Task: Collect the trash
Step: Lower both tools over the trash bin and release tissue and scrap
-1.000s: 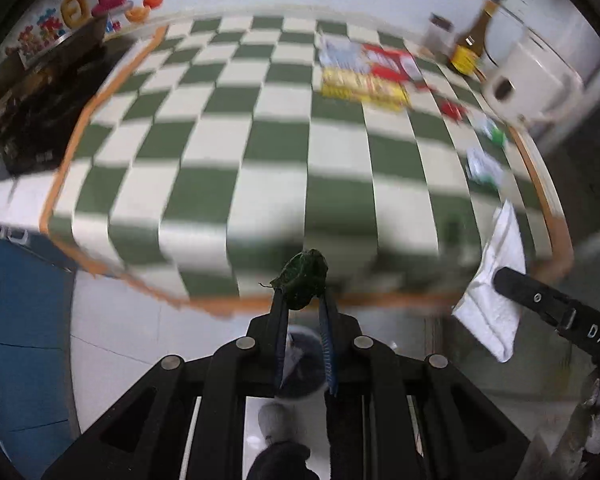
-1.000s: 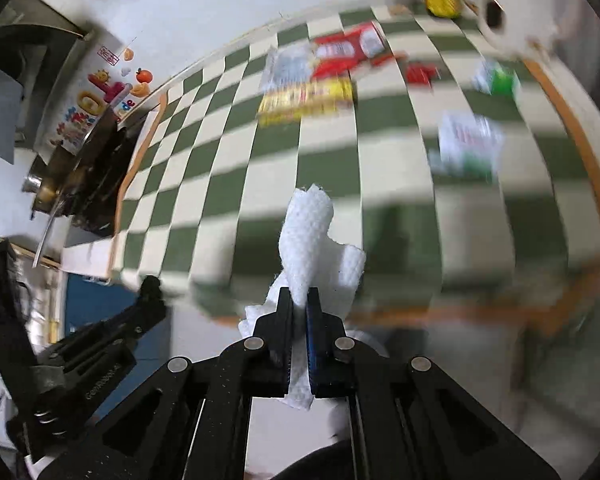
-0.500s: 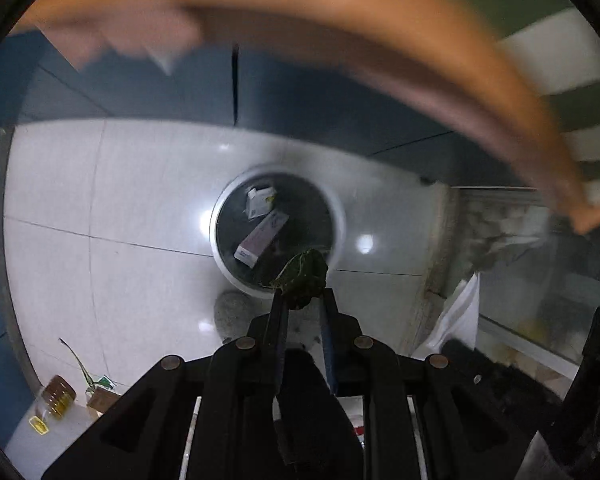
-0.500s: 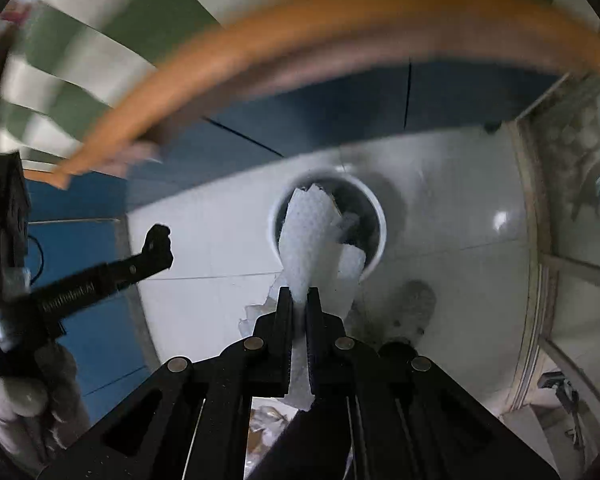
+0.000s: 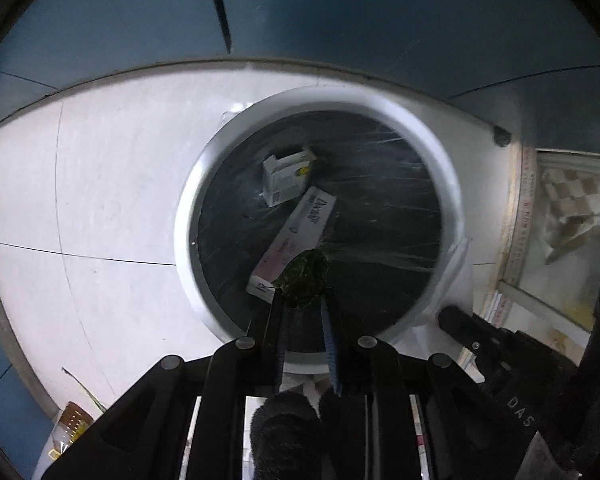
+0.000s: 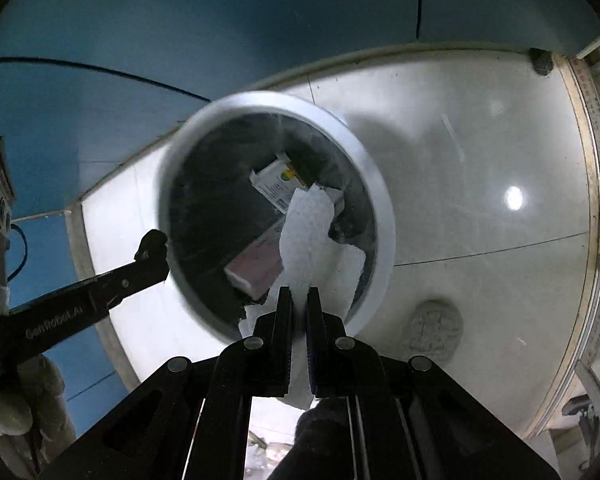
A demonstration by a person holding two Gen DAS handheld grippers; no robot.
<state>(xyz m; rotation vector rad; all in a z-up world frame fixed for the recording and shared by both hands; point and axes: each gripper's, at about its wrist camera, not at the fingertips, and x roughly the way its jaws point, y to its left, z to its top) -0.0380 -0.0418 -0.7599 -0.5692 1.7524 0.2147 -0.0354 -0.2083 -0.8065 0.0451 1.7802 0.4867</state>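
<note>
A round white-rimmed trash bin (image 5: 188, 216) with a black liner stands on the floor right below both grippers. In it lie a small white carton (image 5: 286, 178) and a long pink-and-white box (image 5: 296, 236). My left gripper (image 5: 303, 298) points down over the bin's near side; its jaws are opening, with a dark green crumpled wad (image 5: 302, 276) still between the tips. My right gripper (image 6: 300, 294) is shut on a white paper towel (image 6: 308, 232) that hangs over the bin (image 6: 380, 208). The left gripper (image 6: 152, 248) shows at the bin's left rim.
Blue cabinet panels (image 5: 340, 20) rise behind the bin, and white floor tiles (image 5: 100, 200) surround it. A grey lump (image 6: 434, 326) lies on the floor right of the bin. A small amber bottle (image 5: 72, 420) sits at lower left. Checked cloth (image 5: 572, 204) hangs at the right.
Both grippers have dropped from the checked tabletop to just above the floor bin, which now fills both views. Each still carries its item.
</note>
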